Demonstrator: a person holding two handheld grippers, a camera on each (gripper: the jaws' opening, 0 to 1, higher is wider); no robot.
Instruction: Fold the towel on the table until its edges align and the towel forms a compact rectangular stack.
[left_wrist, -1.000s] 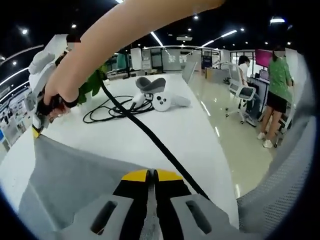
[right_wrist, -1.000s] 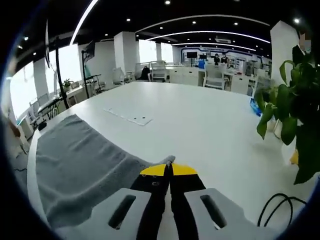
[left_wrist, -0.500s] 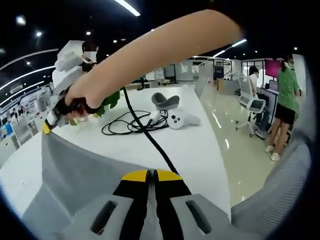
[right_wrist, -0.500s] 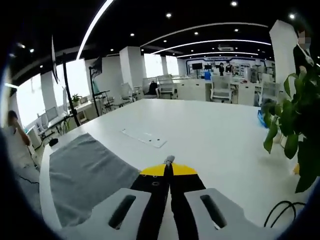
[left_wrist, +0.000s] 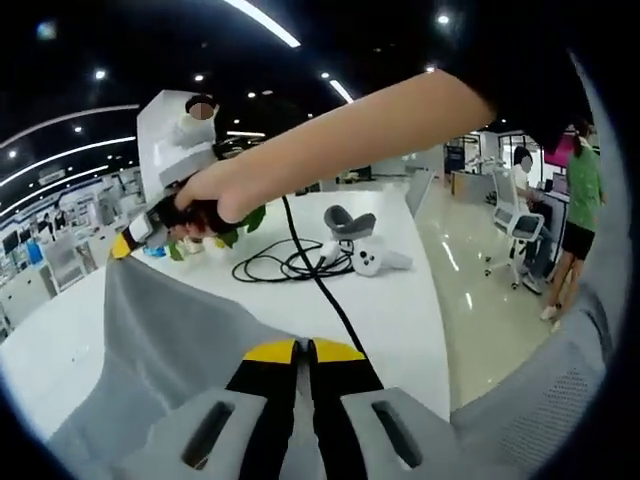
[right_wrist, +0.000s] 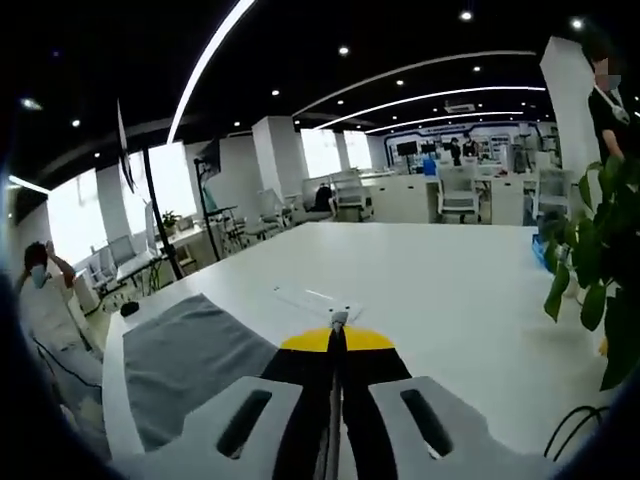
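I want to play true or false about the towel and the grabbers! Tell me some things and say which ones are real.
1. The towel is grey. True.
2. The right gripper pinches a towel corner. True; in the left gripper view its yellow tips are shut on the corner.
3. The left gripper is wide open. False; its jaws are shut, with towel between them.
4. A black cable lies coiled on the table. True.
5. The plant has red flowers. False; it shows green leaves.
6. The towel is folded into a neat stack. False; it is lifted and spread out.
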